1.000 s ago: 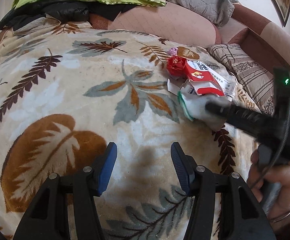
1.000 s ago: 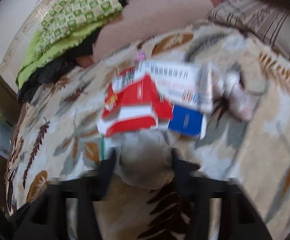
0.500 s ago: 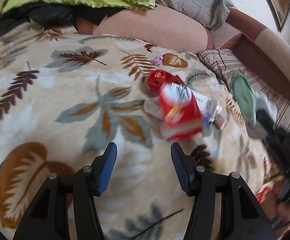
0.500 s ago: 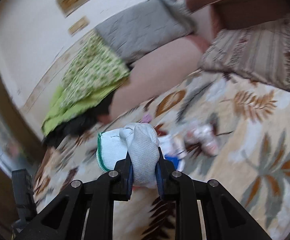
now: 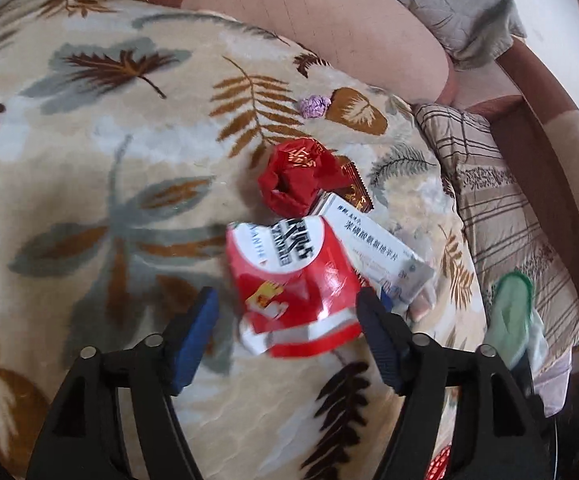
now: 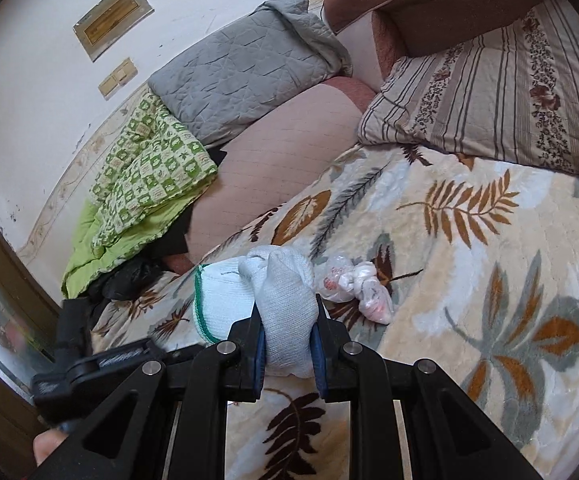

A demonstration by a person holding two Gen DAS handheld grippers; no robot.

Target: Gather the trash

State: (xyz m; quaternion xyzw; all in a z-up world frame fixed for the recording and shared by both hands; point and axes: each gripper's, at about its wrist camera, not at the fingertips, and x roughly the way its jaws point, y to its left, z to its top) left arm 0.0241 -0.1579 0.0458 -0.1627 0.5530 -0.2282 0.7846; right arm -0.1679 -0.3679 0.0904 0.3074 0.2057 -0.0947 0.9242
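Two grippers divide the work: the left gripper [image 5: 287,314] hangs spread wide, a red packet [image 5: 295,288] lying between its fingers ready for pinching, while the right gripper [image 6: 288,340] clamps a white glove [image 6: 257,300] lifted clear.

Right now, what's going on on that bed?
A person is clearing trash off a leaf-patterned blanket with two handheld grippers. The right gripper is shut on a white glove with a green cuff, held above the blanket. The left gripper is open, its fingers on either side of a red-and-white wrapper. A crumpled red wrapper, a white packet, a small purple wad and a knotted clear bag lie on the blanket.
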